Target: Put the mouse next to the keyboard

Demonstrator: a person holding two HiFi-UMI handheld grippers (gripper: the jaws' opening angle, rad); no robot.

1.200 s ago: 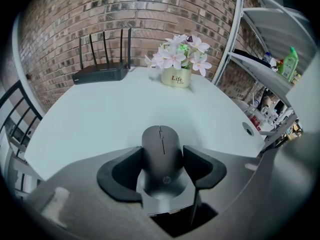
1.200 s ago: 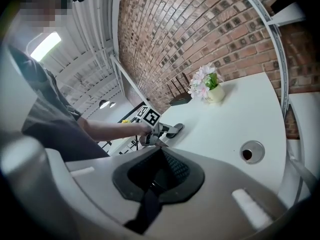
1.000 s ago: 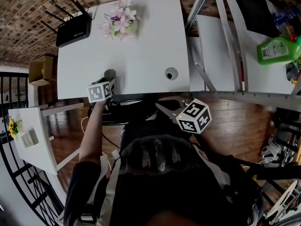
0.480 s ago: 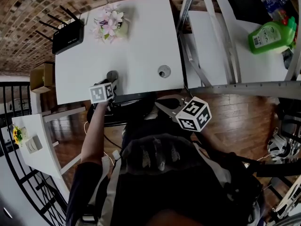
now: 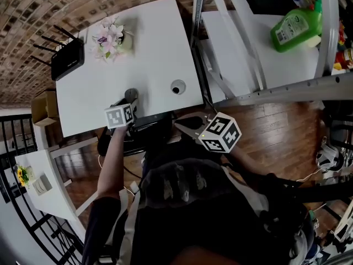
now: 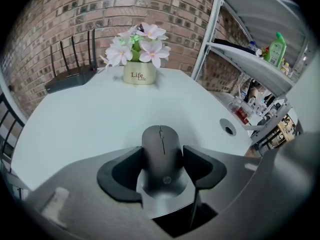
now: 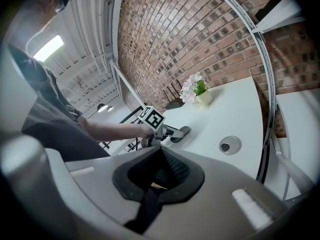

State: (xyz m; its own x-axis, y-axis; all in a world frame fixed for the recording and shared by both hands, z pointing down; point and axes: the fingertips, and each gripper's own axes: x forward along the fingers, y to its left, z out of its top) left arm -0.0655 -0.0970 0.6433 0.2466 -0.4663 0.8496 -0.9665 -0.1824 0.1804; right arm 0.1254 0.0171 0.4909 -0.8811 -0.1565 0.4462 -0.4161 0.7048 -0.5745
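Dark matte plastic mouse (image 5: pixel 131 95) sits near the front edge of the white counter (image 5: pixel 154 54) in the head view. The left gripper (image 5: pixel 129 102) is on it; the right gripper (image 5: pixel 185 125) hangs below the edge. No keyboard clearly visible.

Left gripper view: jaws clamp the mouse's two sides at mid-body, nose towards the flower pot (image 6: pixel 139 75). Can't tell if it's lifted or resting.

Right gripper view: jaws look clenched, tips together, nothing gripped.

Likely light, rigid, with a slick rounded shell. Squeeze the sides low, clear of the buttons and wheel.
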